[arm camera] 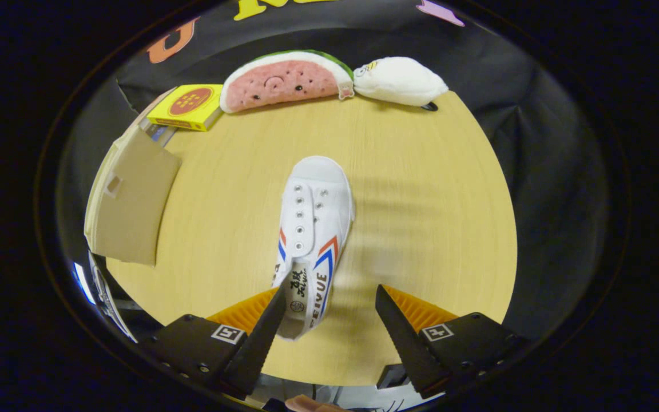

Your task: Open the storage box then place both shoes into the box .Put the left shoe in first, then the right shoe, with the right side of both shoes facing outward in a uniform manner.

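1. The gripper point(329, 303) is seen with its fingers spread wide; nothing is clamped between them.
2. One white shoe point(313, 229) is seen on the wooden table point(421, 217), its heel between the fingers and close against the left finger, its toe pointing away beyond them.
3. "FEIYUE" is printed along the shoe's side beside red and blue stripes; further marks on the tongue cannot be made out.
4. One brown storage box point(129, 206) is placed at the table's left edge, well apart from the shoe.
5. Farthest off, one yellow carton point(187, 106), one watermelon-slice plush point(285, 80) and one white plush point(400, 80) are lined along the far edge.
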